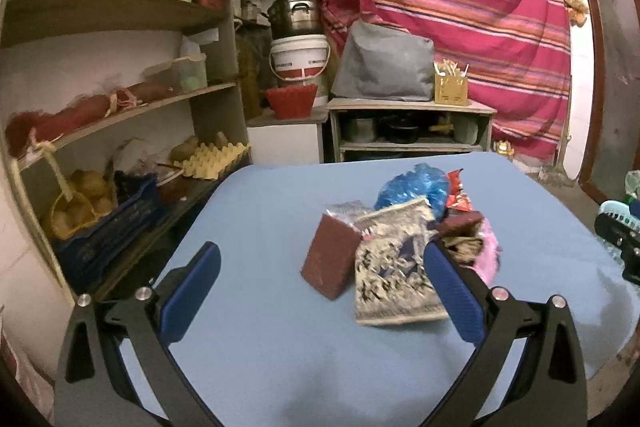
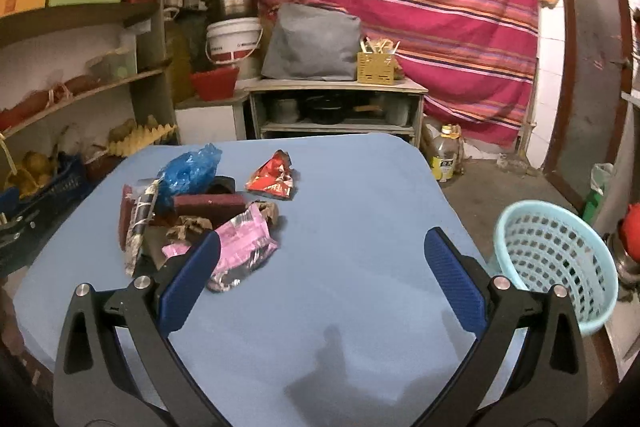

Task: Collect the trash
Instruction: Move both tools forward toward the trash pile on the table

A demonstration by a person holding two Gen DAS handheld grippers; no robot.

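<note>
surroundings: shelves [image 1: 120, 107] left, mesh basket [image 2: 556, 259] right of tabletop [image 2: 340, 247] | trash pile [image 2: 200, 211] (crumpled wrappers, blue bag [image 2: 188, 171]) mid-tabletop | left gripper [image 1: 320, 283], right gripper [image 2: 320, 283]: fingers spread, empty

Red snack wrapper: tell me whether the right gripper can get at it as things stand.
Probably yes. The red snack wrapper lies alone on the blue table, apart from the pile, with nothing on top. The right gripper hovers with its jaws open, and bare tabletop lies between them.
</note>
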